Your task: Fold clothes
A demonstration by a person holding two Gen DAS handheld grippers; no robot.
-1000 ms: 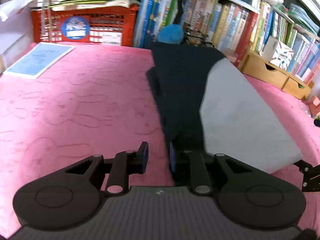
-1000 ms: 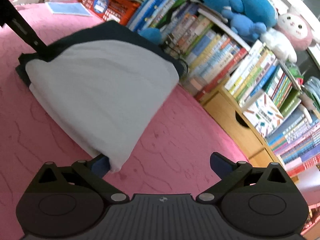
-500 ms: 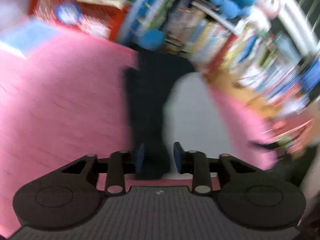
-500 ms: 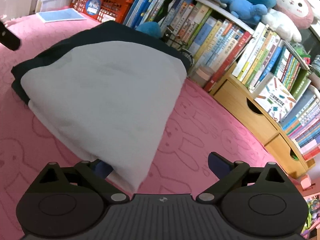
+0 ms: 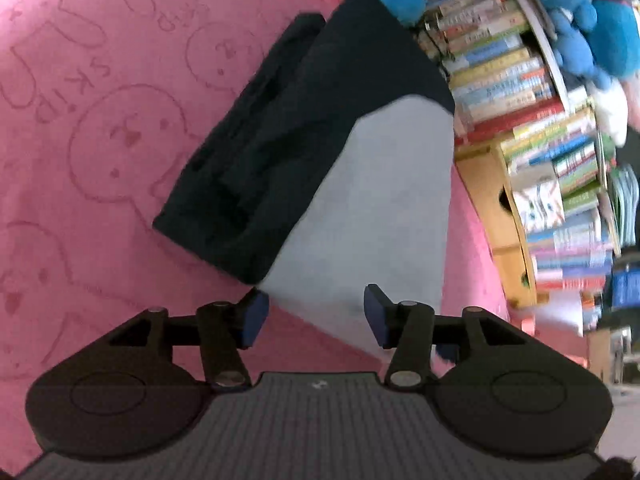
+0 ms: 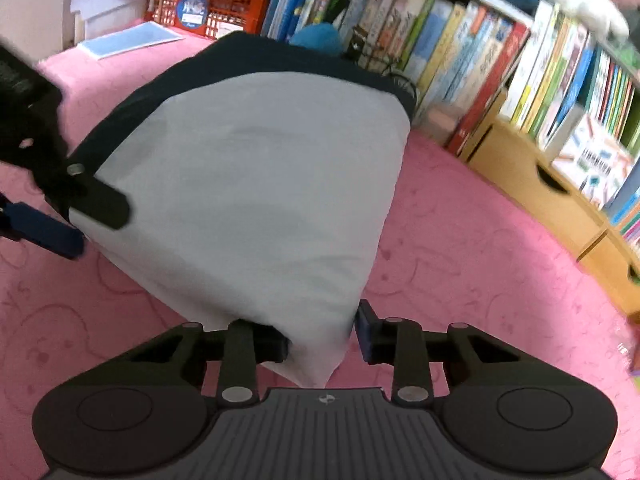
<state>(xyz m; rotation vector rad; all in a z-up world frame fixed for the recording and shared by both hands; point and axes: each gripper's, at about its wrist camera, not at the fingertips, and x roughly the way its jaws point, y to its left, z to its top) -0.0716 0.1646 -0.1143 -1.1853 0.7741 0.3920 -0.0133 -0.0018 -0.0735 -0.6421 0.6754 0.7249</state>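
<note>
The left gripper [image 5: 316, 316] has let go: a second ago its fingers were nearly together on the dark edge of the garment [image 5: 320, 168], and now they stand wide apart with nothing between them, drawn back and swung round so that the near grey corner of the cloth lies just ahead of the gap. That suggests the left side of the fold is set down and finished. The garment, dark blue above and pale grey below, lies folded on the pink blanket [image 5: 80, 160], its far end close against the row of books [image 6: 460, 52] and its near end pointing away from them, toward both tools. The right gripper [image 6: 322, 334] has changed the other way; it was open beside the grey corner, and now that corner sits between its fingers, the left finger partly hidden under the cloth and the right finger [image 6: 366, 330] touching or almost touching the cloth's edge. A small gap seems to remain, so whether it truly pinches the fabric cannot be told from these views. From the right wrist view the left tool shows at the garment's side farthest from the books, beside the grey panel. The next fold probably starts from that near corner.
</note>
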